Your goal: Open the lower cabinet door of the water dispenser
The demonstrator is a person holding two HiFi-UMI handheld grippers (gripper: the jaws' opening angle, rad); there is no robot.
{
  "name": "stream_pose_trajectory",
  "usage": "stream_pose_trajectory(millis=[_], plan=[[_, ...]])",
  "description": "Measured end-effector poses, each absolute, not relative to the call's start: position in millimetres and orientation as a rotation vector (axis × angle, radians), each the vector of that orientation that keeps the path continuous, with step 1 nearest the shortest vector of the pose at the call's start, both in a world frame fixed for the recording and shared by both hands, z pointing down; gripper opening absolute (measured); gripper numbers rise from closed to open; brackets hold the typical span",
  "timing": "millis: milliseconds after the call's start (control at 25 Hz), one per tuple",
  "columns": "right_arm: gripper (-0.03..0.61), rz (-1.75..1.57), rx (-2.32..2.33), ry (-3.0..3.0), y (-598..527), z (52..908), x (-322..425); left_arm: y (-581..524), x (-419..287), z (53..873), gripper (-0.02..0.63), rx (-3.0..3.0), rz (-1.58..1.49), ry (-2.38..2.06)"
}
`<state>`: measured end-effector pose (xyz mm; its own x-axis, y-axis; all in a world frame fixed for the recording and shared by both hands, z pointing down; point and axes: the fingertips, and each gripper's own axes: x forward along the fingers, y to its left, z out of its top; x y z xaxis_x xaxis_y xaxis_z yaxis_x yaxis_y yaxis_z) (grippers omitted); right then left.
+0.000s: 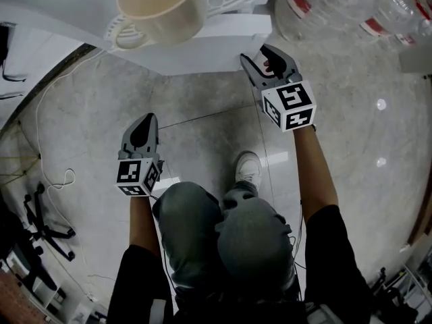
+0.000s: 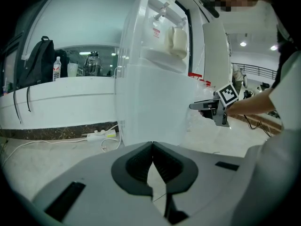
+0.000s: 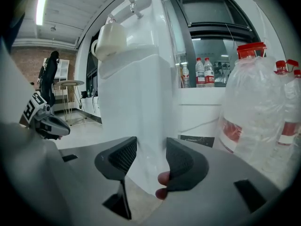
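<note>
The white water dispenser (image 1: 202,54) stands ahead of me, a cream cup (image 1: 162,9) on its drip tray. Its lower cabinet door (image 3: 136,117) is a plain white panel, and it looks closed. My right gripper (image 1: 260,54) is at the cabinet's right front corner. In the right gripper view its jaws (image 3: 151,149) stand apart with the panel's vertical edge between them, and I see no firm pinch. My left gripper (image 1: 148,117) hangs over the floor, left of the cabinet and clear of it. Its jaws (image 2: 153,143) are shut on nothing.
Large water jugs (image 1: 324,5) with red caps stand right of the dispenser. A power strip (image 2: 99,135) and white cable (image 1: 54,133) lie on the floor at the left. My knee and shoe (image 1: 248,167) are below the grippers. A black chair base (image 1: 47,228) is far left.
</note>
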<state>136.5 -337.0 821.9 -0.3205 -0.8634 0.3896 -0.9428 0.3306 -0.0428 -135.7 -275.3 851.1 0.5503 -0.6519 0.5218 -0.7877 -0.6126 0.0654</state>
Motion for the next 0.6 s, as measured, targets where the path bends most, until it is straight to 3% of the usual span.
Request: stream_pose_trajectory(millis=[600], plan=[[0.204,0.565,1.622,-2.178,-285,816,110,-214,-141,799,0.011,2.388,0.754,-1.07]])
